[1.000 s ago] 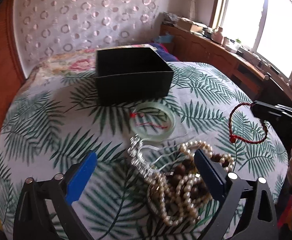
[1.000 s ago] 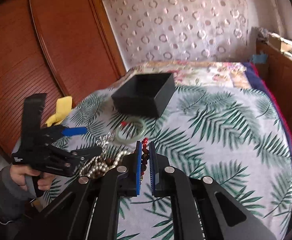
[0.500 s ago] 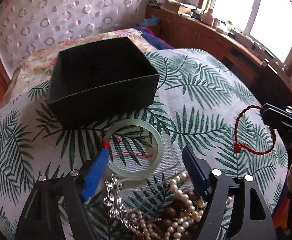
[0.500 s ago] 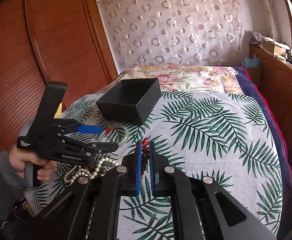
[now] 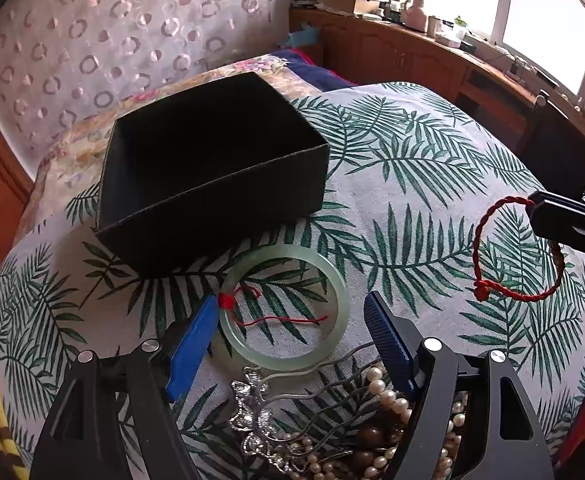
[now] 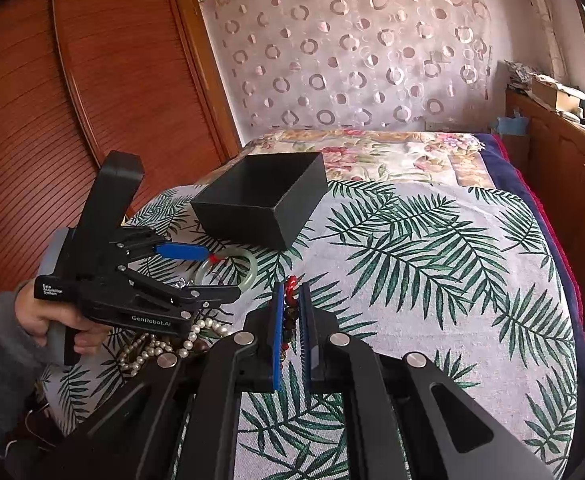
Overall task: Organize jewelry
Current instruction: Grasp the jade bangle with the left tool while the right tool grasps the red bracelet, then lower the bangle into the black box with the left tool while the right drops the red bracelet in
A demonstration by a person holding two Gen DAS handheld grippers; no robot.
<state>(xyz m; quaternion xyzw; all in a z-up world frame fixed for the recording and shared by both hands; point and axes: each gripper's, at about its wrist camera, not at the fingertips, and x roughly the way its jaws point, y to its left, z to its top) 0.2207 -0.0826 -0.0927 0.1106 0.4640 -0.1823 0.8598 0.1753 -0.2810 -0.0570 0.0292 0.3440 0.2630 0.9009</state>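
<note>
Left hand-held gripper [image 5: 288, 316] – spread around jade bangle [image 5: 284, 308] | right hand-held gripper [image 6: 291, 312] – pinching red bracelet [image 5: 512, 256]

Bed [image 6: 472, 248] under palm-leaf print cover, floral quilt [image 6: 372, 152] at far end, pale wall covering [image 6: 352, 52] with ring pattern, ribbed wooden wardrobe doors [image 6: 72, 100], wooden sideboard [image 5: 432, 60] with clutter, bright daylit window [image 5: 532, 12].
</note>
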